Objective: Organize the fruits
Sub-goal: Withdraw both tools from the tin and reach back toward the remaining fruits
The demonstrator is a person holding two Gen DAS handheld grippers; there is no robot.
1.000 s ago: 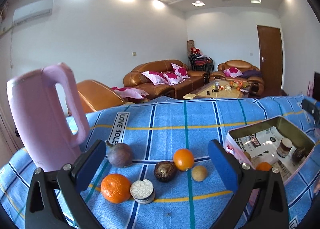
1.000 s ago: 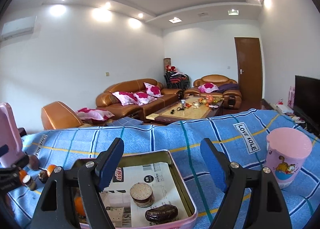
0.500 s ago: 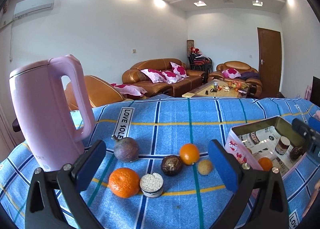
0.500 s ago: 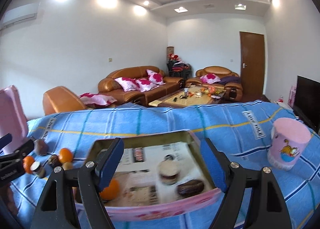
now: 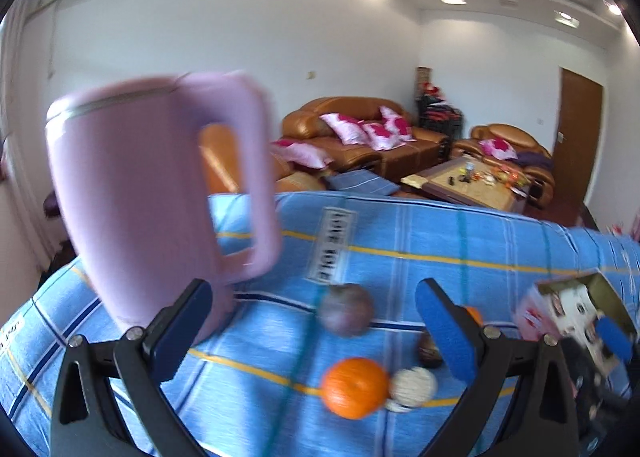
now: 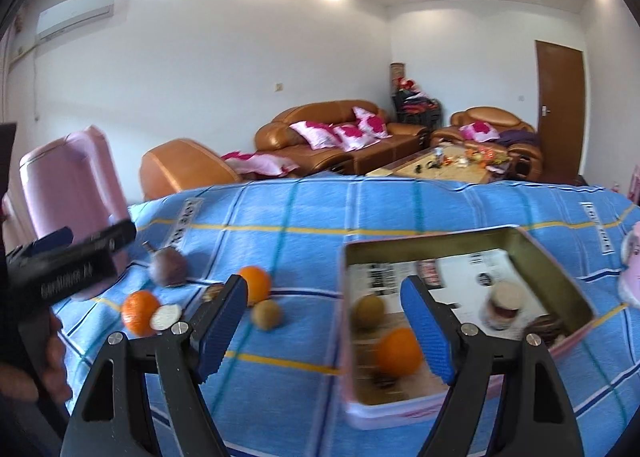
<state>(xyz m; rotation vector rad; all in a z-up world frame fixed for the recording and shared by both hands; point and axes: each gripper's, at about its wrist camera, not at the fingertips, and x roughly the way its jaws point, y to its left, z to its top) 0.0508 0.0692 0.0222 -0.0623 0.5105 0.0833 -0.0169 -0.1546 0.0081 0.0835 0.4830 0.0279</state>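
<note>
My left gripper [image 5: 316, 333] is open and empty, just above the blue checked cloth. Ahead of it lies a purple passion fruit [image 5: 346, 309]. Nearer sit a large orange [image 5: 354, 387] and a white cut half [image 5: 412, 385]. My right gripper [image 6: 324, 333] is open and empty, straddling the left wall of the pink tin [image 6: 424, 243]. An orange [image 6: 400, 351], a greenish-brown fruit [image 6: 368, 311], a cut fruit half [image 6: 504, 301] and a dark fruit [image 6: 548, 327] lie in the tin. On the cloth lie a small orange [image 6: 256, 283] and a tan fruit [image 6: 266, 313].
A tall pink kettle [image 5: 152, 197] stands close on the left, beside the left gripper's left finger. A pink cup [image 6: 632, 277] shows at the right edge. The left gripper [image 6: 80, 245] reaches in from the left in the right wrist view. Sofas and a coffee table stand beyond the table's far edge.
Both grippers have swung left. The kettle looms larger and nearer in the left wrist view. In the right wrist view the tin has slid right and the loose fruits have come closer. Jaws are unchanged.
</note>
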